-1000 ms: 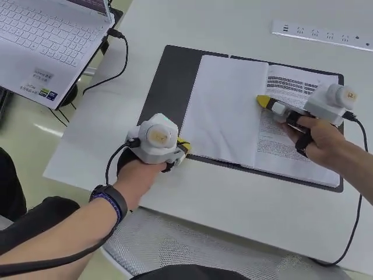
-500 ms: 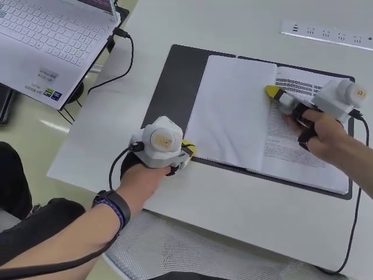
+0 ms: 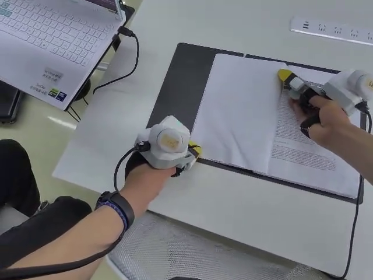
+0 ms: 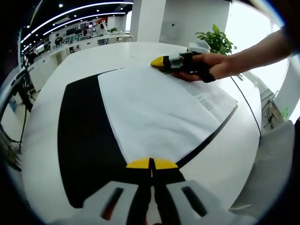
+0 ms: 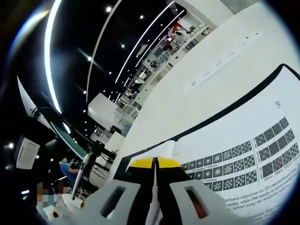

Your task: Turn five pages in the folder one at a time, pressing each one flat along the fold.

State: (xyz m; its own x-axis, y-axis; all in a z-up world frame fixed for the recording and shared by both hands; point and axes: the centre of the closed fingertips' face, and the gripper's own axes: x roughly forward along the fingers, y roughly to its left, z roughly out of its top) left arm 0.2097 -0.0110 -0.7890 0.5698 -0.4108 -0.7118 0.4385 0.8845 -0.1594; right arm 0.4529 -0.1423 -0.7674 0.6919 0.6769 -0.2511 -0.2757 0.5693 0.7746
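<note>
White, yellow-tipped left claw [image 4: 151, 163] and right claw [image 5: 155, 162]

Laptop [image 3: 52, 41] cut off top-left, power strip [image 3: 332, 30] at rt edge — page text [image 3: 300, 153] too small to read

Bare table [image 3: 250, 210] along the folder [image 3: 180, 87]'s near edge — laptop [image 3: 46, 46] and cable [image 3: 138, 55] at far left.

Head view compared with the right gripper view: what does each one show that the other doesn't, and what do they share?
The head view brings in the laptop and the left gripper, shut at the near left edge of the black folder. The right gripper view brings in rows of checkerboard figures, clear on the printed page, and ceiling lights in the room behind. Both show the folder, the printed page, the power strip and the right gripper, shut, near the top of the fold.
</note>
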